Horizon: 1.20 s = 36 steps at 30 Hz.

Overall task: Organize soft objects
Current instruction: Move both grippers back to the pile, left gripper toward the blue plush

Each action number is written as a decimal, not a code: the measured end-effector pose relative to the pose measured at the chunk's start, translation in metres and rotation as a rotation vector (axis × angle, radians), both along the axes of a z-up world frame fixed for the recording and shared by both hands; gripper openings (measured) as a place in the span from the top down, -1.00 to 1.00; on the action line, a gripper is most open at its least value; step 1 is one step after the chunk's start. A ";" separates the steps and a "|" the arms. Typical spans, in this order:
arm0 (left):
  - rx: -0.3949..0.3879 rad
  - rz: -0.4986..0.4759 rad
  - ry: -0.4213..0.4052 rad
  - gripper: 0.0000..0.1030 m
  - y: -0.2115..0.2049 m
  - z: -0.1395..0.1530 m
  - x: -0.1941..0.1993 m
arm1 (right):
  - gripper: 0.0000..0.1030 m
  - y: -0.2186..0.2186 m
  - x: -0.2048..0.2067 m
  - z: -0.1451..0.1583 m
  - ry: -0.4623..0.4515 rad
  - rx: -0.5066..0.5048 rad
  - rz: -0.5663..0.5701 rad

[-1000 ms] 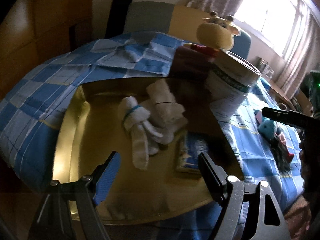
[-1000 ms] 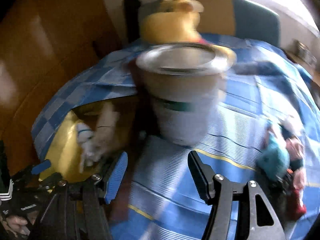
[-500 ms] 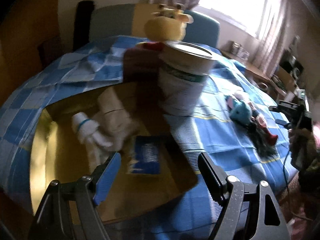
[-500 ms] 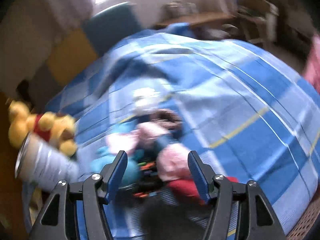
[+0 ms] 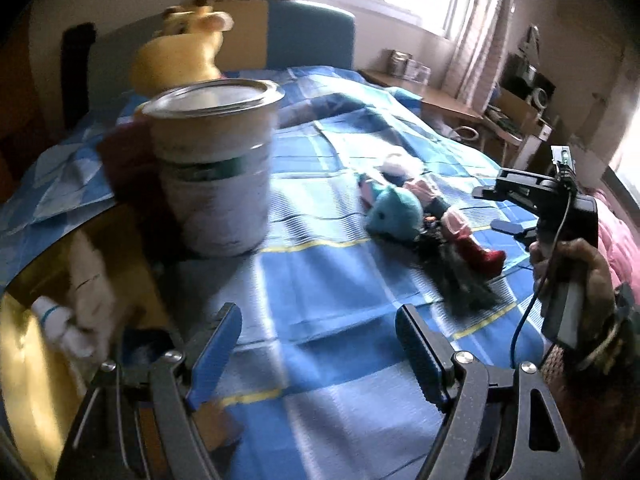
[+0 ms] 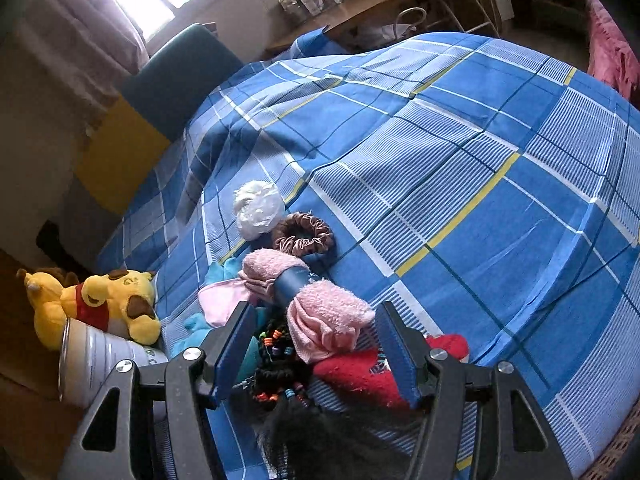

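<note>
A pile of soft things lies on the blue checked bedspread (image 6: 480, 184): a pink fluffy sock (image 6: 328, 320), a red sock (image 6: 360, 372), a brown scrunchie (image 6: 304, 234), a white crumpled bag (image 6: 258, 208), a teal plush (image 5: 396, 210) and a black beaded wig (image 6: 280, 364). My right gripper (image 6: 314, 330) hovers open over the pile, its blue pads on either side of the pink sock without pressing it. My left gripper (image 5: 318, 332) is open and empty above bare bedspread. In the left wrist view, a hand (image 5: 572, 272) holds the right gripper (image 5: 486, 208) beside the pile.
A large tin (image 5: 216, 168) stands on the bed, with a yellow bear plush (image 6: 100, 304) behind it. Left of the tin is a yellow-lined box (image 5: 32, 360) holding white rolled socks (image 5: 80, 312). A desk (image 6: 352, 12) and a window are beyond the bed.
My left gripper swung right, from over the yellow box toward the tin and the pile. My right gripper rolled and moved from the tin to just above the pile. Both stayed open.
</note>
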<state>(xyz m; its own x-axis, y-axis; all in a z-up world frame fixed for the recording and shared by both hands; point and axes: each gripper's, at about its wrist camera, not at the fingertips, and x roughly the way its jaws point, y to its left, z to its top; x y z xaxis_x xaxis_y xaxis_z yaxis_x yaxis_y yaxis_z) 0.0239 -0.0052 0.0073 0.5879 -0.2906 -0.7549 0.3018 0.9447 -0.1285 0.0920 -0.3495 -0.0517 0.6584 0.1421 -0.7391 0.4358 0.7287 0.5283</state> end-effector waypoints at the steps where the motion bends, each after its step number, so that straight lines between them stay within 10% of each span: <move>1: 0.001 -0.011 0.003 -0.55 -0.010 -0.001 0.007 | -0.23 0.000 0.000 0.000 -0.001 0.005 0.000; 28: -0.090 -0.056 0.235 -0.55 -0.140 -0.083 0.180 | -0.23 -0.003 0.005 -0.004 -0.030 0.091 0.034; 30: -0.137 -0.087 0.272 -0.18 -0.138 -0.089 0.182 | -0.23 -0.002 0.006 -0.004 -0.030 0.083 0.039; 36: -0.138 -0.112 0.210 -0.03 -0.119 -0.071 0.155 | -0.23 0.004 0.008 0.000 -0.040 0.039 0.065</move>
